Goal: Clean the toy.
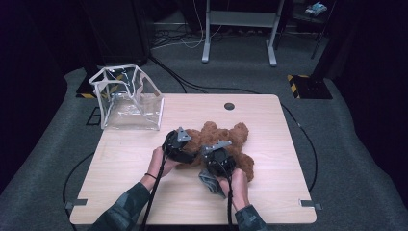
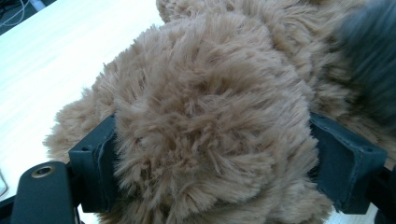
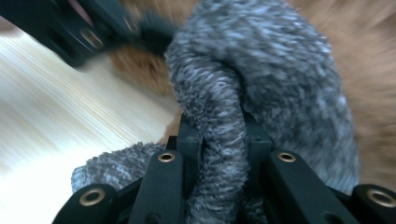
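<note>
Nearest, the right gripper [image 3: 223, 135] pinches a fold of fuzzy grey knitted cloth [image 3: 261, 79], perhaps a sock or small garment; blur hides its shape. Beyond it, the left gripper [image 2: 210, 154] squeezes a plush limb of the brown furry teddy bear [image 1: 219, 139] lying mid-table, likely steadying it for dressing. Farther back-left on the pale wooden table [image 1: 269, 115] stands a clear plastic white-trimmed pouch [image 1: 127, 98].

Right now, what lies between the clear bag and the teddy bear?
Bare tabletop, seen in the high view: nothing sits between the clear bag and the teddy bear.
</note>
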### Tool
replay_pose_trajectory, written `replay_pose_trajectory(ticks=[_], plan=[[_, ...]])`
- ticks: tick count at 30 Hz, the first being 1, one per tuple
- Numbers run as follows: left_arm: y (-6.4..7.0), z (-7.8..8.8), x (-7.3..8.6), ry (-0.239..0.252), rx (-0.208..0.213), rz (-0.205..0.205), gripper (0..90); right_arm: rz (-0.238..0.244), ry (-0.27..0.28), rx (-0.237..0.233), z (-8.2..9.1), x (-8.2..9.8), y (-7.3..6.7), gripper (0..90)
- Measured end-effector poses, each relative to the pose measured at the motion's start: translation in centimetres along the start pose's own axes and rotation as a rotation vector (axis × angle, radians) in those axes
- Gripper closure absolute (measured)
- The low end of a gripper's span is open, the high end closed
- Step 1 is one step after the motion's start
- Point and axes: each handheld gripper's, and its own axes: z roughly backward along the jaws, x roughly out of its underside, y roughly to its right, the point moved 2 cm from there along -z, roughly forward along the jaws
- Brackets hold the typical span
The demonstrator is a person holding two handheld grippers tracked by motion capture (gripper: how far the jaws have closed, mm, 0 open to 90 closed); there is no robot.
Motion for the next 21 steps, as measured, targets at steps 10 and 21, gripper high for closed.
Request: replay_pose_trajectory(ticks=[10, 21], plan=[[-0.3, 0.0, 0.0, 0.012, 0.019, 0.015, 15.4, -0.021, -0.093, -0.015, -0.9, 4.9, -0.1, 75.0], [-0.5, 0.2, 0.0, 0.007, 0.035, 0.017, 15.4, -0.042, 0.063, -0.052, 2.0, -0.1, -1.6, 74.4]])
